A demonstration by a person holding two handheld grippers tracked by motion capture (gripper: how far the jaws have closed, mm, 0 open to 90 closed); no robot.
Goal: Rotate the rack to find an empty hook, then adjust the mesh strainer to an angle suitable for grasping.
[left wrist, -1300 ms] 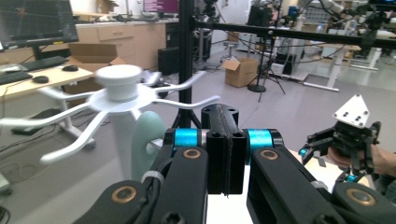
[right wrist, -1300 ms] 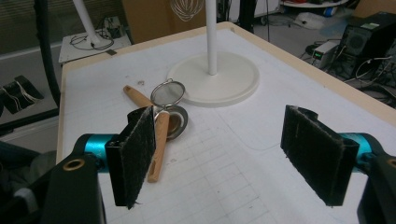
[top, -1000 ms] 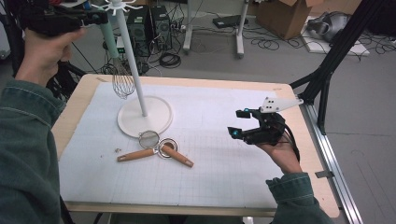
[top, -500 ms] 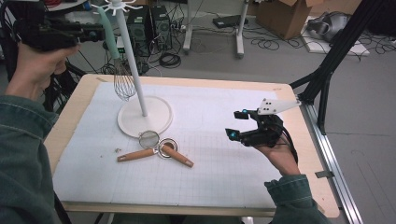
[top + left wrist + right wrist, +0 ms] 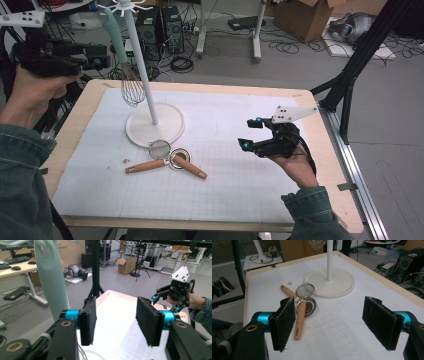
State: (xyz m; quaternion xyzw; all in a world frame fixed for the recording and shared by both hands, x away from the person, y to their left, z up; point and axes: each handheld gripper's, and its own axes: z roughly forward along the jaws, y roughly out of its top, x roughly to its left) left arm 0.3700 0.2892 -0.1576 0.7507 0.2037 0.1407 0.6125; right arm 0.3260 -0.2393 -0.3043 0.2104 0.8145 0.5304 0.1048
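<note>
While the whisk (image 5: 131,82) already hangs from the white stand (image 5: 150,112), just ahead of and beside the left claw (image 5: 102,56), two wooden-handled utensils are not hung yet. Left claw sits high, off the far-left corner of the worktop (image 5: 320,165), jaws apart with nothing between them; the whisk's mint handle (image 5: 51,280) rises just beyond its left jaw, not touching as far as I can tell. Right claw (image 5: 250,134) hovers above the worktop, jaws wide apart, empty. Small strainer (image 5: 305,291) and the other wooden-handled tool (image 5: 300,318) lie crossed on the worktop, ahead of the right claw and below it, near the stand's round base. Judging by that: one item hung, two left. Likely next is the right claw going down for one of the handles.
</note>
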